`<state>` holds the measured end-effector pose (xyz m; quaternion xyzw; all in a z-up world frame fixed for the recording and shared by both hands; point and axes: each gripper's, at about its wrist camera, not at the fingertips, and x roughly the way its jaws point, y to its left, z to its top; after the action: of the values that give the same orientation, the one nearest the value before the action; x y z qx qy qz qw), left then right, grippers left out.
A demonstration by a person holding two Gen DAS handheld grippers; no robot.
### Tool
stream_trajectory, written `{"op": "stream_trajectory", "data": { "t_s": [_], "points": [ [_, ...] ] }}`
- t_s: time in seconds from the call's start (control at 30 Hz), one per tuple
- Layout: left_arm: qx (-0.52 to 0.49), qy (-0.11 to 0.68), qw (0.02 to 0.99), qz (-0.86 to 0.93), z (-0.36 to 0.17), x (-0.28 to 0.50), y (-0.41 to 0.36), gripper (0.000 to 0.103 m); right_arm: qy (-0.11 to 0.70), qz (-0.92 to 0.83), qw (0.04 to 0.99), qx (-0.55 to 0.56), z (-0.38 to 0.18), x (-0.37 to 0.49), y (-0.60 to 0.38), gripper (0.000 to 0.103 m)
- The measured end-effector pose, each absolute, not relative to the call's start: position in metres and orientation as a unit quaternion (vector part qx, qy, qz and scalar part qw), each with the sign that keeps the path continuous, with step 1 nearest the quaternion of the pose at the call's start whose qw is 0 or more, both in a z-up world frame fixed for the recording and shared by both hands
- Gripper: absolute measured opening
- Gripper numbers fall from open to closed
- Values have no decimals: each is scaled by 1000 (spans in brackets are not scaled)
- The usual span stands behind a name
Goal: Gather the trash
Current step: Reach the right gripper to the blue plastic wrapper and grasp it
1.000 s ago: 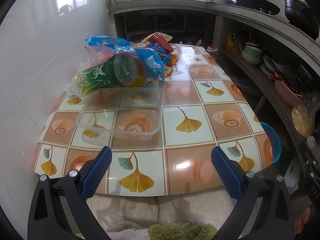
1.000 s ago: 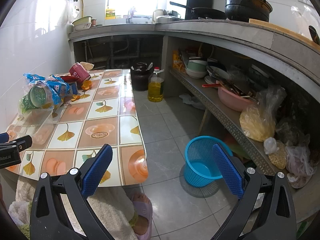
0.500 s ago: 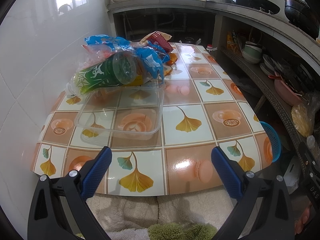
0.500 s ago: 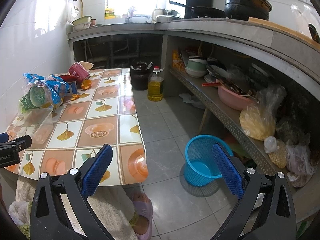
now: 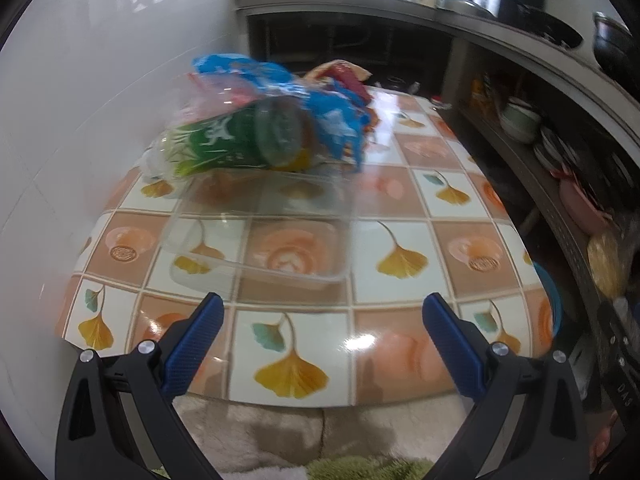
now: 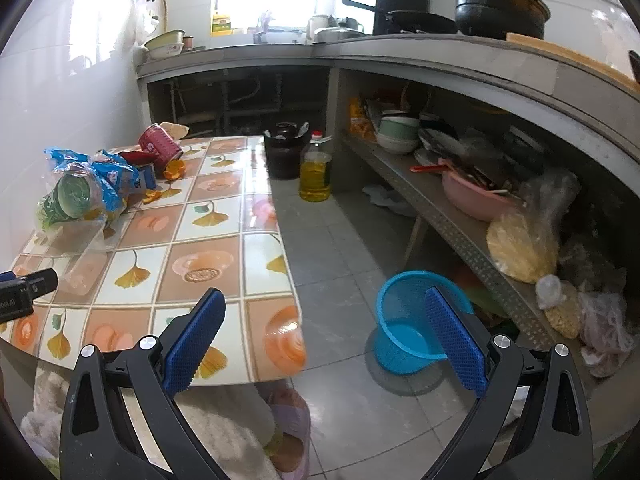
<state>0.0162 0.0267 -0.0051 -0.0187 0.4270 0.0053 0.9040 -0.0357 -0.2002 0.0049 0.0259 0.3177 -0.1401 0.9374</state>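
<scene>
A clear plastic container (image 5: 260, 236) lies on the tiled table (image 5: 404, 216), just ahead of my open left gripper (image 5: 320, 304). Behind it lies a green-labelled bottle (image 5: 236, 140) among blue wrappers (image 5: 332, 120). In the right wrist view the same bottle (image 6: 68, 196), the wrappers (image 6: 116, 176), a pink can (image 6: 160, 148) and orange peel (image 6: 174, 170) crowd the table's far left. My right gripper (image 6: 324, 300) hangs open over the table's near right corner, empty. A blue basket (image 6: 412, 332) stands on the floor beside the table.
A bottle of oil (image 6: 316, 176) and a dark pot (image 6: 286, 152) stand on the floor past the table. Low shelves (image 6: 460, 216) on the right hold bowls and bags. A white wall (image 5: 80, 100) borders the table's left. A slippered foot (image 6: 292, 420) shows below.
My left gripper has moved forward toward the clear container, which now looks larger and blurred. The right gripper has barely moved.
</scene>
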Motion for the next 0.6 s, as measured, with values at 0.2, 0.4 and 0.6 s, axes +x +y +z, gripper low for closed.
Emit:
{"op": "stream_trajectory", "data": {
  "t_s": [0.2, 0.4, 0.6],
  "points": [
    [-59, 379, 924, -2, 10, 18, 67, 97, 304, -93, 948, 16, 14, -8, -180, 95],
    [-98, 349, 932, -5, 17, 37, 116, 97, 287, 2, 958, 26, 33, 33, -153, 95],
    [-132, 322, 937, -20, 9, 51, 161, 97, 278, 129, 950, 66, 70, 88, -121, 95]
  ]
}}
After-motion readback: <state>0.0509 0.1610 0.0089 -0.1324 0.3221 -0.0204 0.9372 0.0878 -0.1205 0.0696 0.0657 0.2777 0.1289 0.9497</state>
